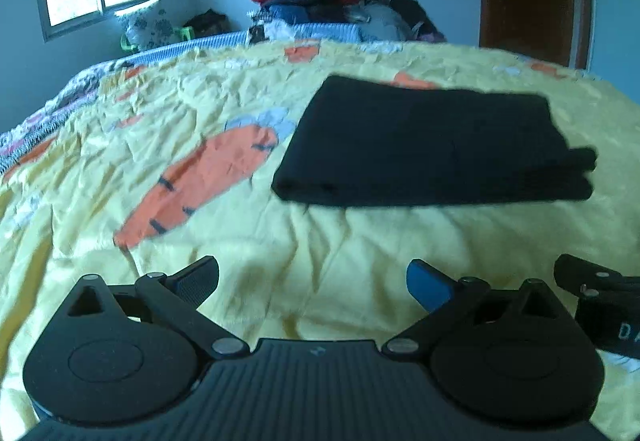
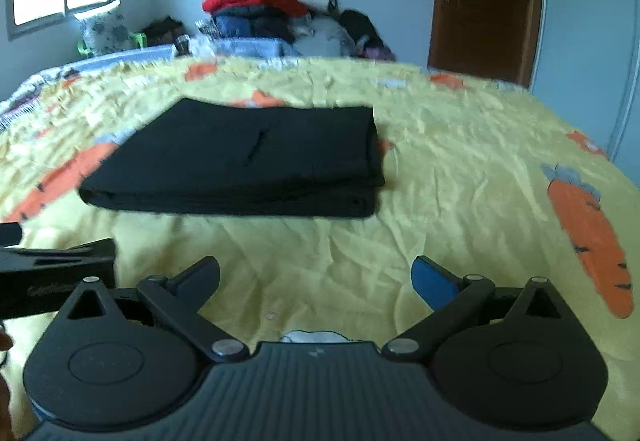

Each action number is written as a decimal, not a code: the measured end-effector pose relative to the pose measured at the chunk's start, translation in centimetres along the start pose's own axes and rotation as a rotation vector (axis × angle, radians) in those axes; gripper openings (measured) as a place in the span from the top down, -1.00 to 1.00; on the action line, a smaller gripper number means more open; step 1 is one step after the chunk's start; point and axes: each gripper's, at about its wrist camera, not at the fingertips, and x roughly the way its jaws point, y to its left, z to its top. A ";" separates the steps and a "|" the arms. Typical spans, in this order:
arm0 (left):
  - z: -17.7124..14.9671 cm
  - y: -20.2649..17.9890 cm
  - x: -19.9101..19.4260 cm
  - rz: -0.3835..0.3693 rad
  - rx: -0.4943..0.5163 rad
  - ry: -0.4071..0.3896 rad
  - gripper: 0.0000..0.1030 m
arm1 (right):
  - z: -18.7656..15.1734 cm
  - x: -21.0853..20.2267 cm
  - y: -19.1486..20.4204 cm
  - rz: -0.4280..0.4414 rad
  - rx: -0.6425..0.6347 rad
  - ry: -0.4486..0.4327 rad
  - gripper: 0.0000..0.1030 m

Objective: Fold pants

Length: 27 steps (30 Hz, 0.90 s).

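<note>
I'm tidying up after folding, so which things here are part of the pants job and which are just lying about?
Part of the job:
pants, folded on the bedspread
left gripper, open
right gripper, open

Lying about:
clothes pile
pillow

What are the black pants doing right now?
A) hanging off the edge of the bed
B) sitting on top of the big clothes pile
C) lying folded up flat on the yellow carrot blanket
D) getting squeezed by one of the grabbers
C: the black pants lie in a neat folded stack on the yellow carrot blanket, and both the left gripper and right gripper are open, apart from the pants.
</note>
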 end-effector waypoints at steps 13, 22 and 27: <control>-0.5 0.6 0.7 0.003 -0.036 -0.003 -1.00 | -1.2 1.8 0.0 -0.004 0.005 0.043 -1.00; -0.5 0.9 1.0 -0.017 -0.050 0.001 -1.00 | -1.3 1.8 0.3 -0.014 0.002 0.040 -1.00; -0.6 1.5 1.2 -0.044 -0.094 0.015 -1.00 | -1.3 1.8 0.3 -0.014 0.003 0.039 -1.00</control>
